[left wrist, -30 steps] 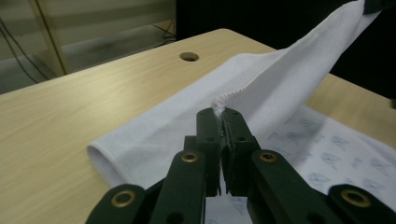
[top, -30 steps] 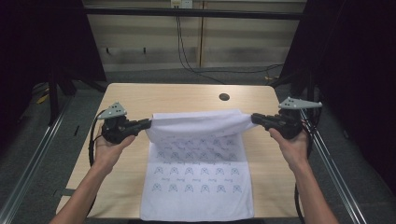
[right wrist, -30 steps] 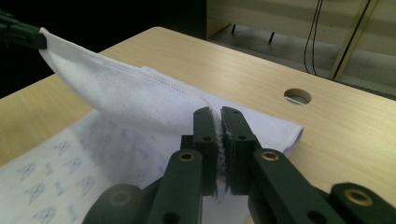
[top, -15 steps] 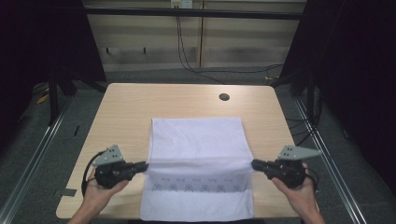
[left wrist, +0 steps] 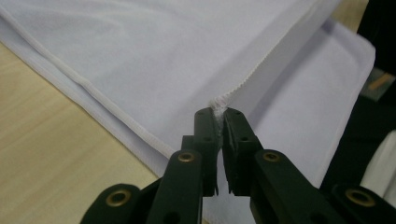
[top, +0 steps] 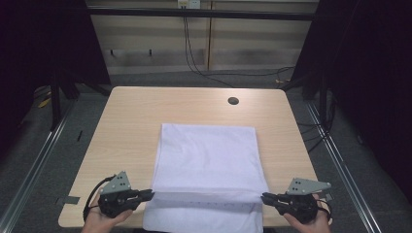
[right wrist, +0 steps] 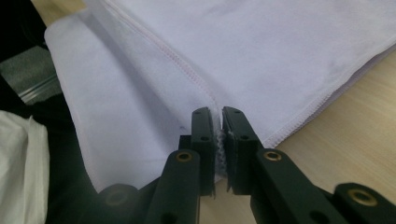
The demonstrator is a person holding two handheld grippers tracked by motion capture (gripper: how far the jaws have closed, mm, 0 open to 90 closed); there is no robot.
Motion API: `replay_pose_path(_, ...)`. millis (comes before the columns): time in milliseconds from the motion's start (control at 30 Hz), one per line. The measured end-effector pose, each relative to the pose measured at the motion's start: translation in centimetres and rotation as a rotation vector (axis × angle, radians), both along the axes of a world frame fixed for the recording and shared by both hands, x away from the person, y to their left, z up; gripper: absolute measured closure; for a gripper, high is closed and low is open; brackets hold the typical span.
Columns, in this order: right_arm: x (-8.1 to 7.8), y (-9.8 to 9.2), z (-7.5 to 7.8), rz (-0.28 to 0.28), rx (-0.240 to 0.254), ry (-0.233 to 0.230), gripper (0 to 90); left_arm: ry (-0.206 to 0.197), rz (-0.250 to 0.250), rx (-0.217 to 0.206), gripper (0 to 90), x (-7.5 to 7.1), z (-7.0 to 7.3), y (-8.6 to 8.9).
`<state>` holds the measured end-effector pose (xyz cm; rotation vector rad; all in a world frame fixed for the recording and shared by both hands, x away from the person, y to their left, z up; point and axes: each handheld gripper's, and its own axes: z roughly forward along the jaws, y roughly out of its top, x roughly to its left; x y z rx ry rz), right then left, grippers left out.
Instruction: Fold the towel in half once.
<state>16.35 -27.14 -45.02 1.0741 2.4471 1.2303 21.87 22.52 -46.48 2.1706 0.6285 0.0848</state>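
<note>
A: Two grippers, one cloth. Biggest first: table [top: 131, 126], light wood, small dark round hole [top: 233, 101] well beyond both sets of jaws, toward the far edge.

B: Cloth?

A: White cloth [top: 206, 155] lies flat on the table, spread ahead of and between the two sets of jaws. Its near end hangs over the table edge on the person's side. A folded layer's edge runs straight across from one set of jaws to the other.

B: Left side?

A: Left gripper [top: 145, 195] at the cloth's left edge, held in the left hand [top: 99, 221]. In the left gripper view the left gripper [left wrist: 218, 119] has its jaws pressed together, pinching a bunched bit of the cloth's stitched edge at the tips. Cloth [left wrist: 177, 60] fans out beyond the tips, bare table [left wrist: 42, 154] left of the jaws.

B: Right?

A: Right gripper [top: 266, 197] at the cloth's right edge, in the right hand [top: 311, 222]. Right gripper view: right gripper [right wrist: 217, 122] jaws closed on the cloth hem, white fabric visible squeezed between them. Cloth [right wrist: 261, 51] beyond the tips, table [right wrist: 345, 144] right of the jaws.
</note>
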Motion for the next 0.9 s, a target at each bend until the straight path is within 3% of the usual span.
replay_pose_path(67,-0.4,0.4,-0.5,0.053,-0.002,0.050,75.5,0.029,-0.045,0.045,78.6,-0.2,-0.6,-0.2)
replay_pose_path(133,-0.9,0.8,-1.1,0.119,-0.023,0.095,74.3,0.035,-0.052,0.032,73.8,-0.1,-0.8,-0.2)
replay_pose_path(200,-1.2,1.0,-1.1,0.155,-0.025,0.090,71.5,0.032,-0.062,-0.004,66.8,0.3,-0.4,0.1)
replay_pose_path(267,-1.0,0.7,-0.7,0.159,0.028,0.092,69.3,0.035,-0.076,-0.082,61.4,0.9,0.3,0.6)
replay_pose_path(367,-0.4,0.3,-0.2,0.161,0.060,0.076,67.7,0.015,-0.027,-0.111,56.8,2.1,1.0,0.8)
replay_pose_path(433,0.2,0.2,-0.2,0.177,0.102,0.092,68.0,0.006,-0.002,-0.093,56.9,3.0,1.0,0.5)
replay_pose_path(500,-0.1,0.4,-0.3,0.209,0.083,0.114,67.8,0.014,0.030,-0.073,55.3,4.2,0.6,-0.1)
replay_pose_path(600,0.3,0.7,-0.2,0.141,0.068,0.072,64.2,0.036,0.058,-0.042,54.7,6.5,-0.4,-1.5)
replay_pose_path(633,0.9,0.7,-0.2,0.112,0.068,0.054,62.7,0.039,0.062,-0.023,54.8,7.3,-0.6,-2.0)
replay_pose_path(767,5.2,0.9,-0.5,0.035,0.087,0.050,61.1,0.055,0.125,-0.014,55.1,10.7,-1.5,-3.2)
replay_pose_path(900,10.5,1.9,-1.8,-0.024,0.036,0.082,61.9,0.050,0.167,0.010,55.7,13.4,-2.1,-4.4)
